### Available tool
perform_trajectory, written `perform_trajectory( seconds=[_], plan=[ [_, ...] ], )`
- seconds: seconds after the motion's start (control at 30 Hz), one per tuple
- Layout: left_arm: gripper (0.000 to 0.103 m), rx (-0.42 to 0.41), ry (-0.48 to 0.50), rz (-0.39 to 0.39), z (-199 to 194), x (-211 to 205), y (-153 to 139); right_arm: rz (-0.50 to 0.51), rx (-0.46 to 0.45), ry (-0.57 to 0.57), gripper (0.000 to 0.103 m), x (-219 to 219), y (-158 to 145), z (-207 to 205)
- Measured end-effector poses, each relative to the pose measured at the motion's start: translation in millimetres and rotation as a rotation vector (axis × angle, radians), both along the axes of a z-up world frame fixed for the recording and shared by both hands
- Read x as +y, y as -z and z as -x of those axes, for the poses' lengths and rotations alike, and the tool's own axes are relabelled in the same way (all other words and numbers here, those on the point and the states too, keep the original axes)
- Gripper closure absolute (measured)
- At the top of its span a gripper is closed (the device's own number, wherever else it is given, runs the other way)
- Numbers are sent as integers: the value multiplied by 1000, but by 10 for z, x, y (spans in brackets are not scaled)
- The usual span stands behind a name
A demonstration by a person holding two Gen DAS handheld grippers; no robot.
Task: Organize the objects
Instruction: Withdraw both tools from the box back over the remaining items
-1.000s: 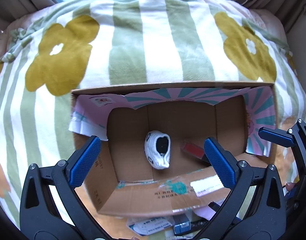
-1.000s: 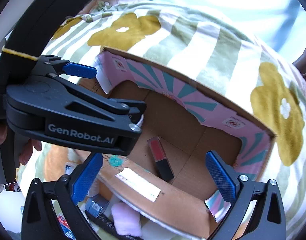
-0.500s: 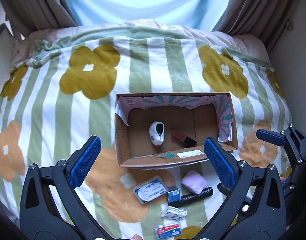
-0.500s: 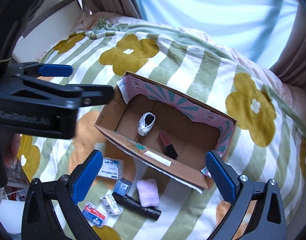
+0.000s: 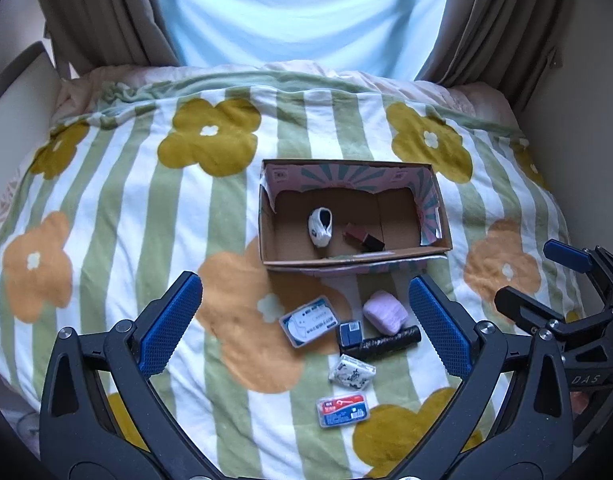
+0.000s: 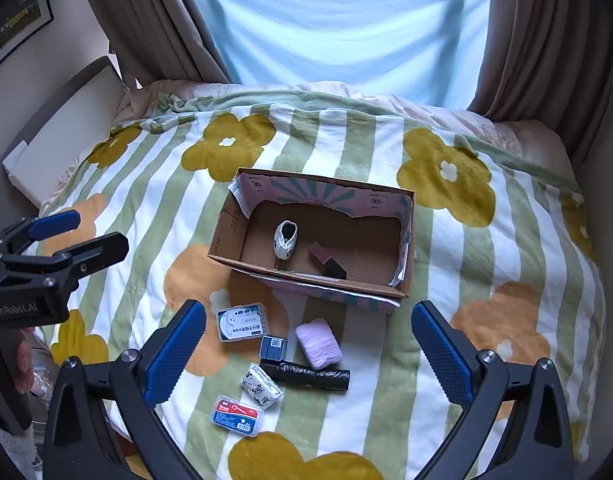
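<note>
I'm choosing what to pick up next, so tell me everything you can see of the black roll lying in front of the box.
The black roll is a slim cylinder of what looks like crinkled, glossy plastic film, perhaps rolled bags. It lies on its side on the blanket, crosswise in front of the cardboard box and outside it. Its middle sits against the pink bundle; its left end lies just below the small blue box. No hand-held gripper touches it.
</note>
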State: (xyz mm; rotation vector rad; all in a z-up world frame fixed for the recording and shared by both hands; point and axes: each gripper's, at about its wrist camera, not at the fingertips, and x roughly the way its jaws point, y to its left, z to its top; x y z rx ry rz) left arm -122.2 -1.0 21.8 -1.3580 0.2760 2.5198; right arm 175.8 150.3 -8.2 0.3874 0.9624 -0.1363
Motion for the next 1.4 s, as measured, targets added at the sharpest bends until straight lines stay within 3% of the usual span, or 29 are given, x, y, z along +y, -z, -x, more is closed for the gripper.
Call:
perform_trajectory(
  seconds=[0.17,0.33,0.77,0.9,1.17,1.4],
  plan=[
    [0,17,38,10,-426,-133,89,6,-43,44,1,175,-55,367],
    [0,12,69,20,-610,-194,164,27,-59,37,1,259,-58,510],
    [0,34,142,21,-573,-219,123,71,-96,35,1,347,-133,590],
    [0,39,182,21,-526,-235,184,95,-90,-37,1,369,-79,563],
    [0,12,300,5,-407,-201,630,120,-66,-145,1,457,268,474],
    [1,-34,401,39,-193,-116,1312,148,-22,-193,1,448,826,281]
  ],
)
